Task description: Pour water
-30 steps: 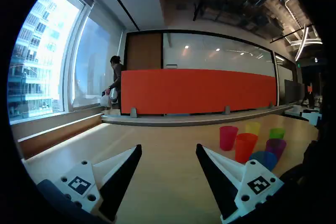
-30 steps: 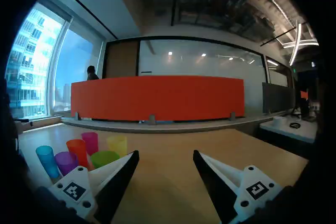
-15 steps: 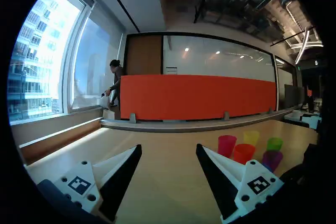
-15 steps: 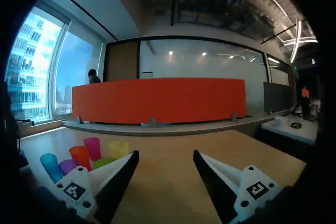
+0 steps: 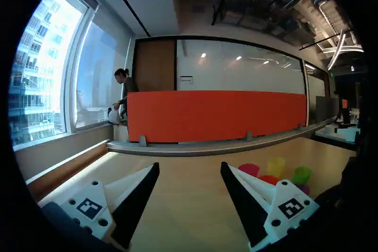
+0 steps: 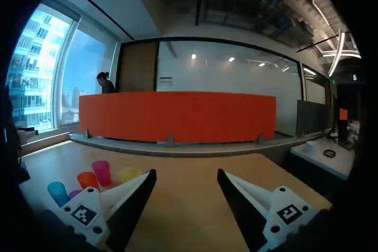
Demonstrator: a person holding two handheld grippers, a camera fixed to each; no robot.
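Left gripper view: left gripper (image 5: 189,164) wide open, empty | right gripper (image 6: 186,170) same | cups (image 5: 276,166) past right finger | open surface (image 5: 189,214) reaches orange divider (image 5: 212,115)

Plain light-tan wooden tabletop (image 5: 189,214), no pattern; behind it a flat orange-red divider panel (image 5: 217,115) on a grey metal rail (image 5: 198,147), a brown wooden door panel (image 5: 153,65) and a pale whitish glass wall (image 5: 241,70). Small translucent plastic cups in the right gripper view: blue cup (image 6: 57,193), purple cup (image 6: 74,194), orange cup (image 6: 87,179), magenta-pink cup (image 6: 101,172), yellow cup (image 6: 128,174); left gripper view adds a lime-green cup (image 5: 301,175). Left gripper (image 5: 189,163) and right gripper (image 6: 186,170) are both white with black inner finger faces, and each finger carries a black-and-white square marker (image 5: 89,208).
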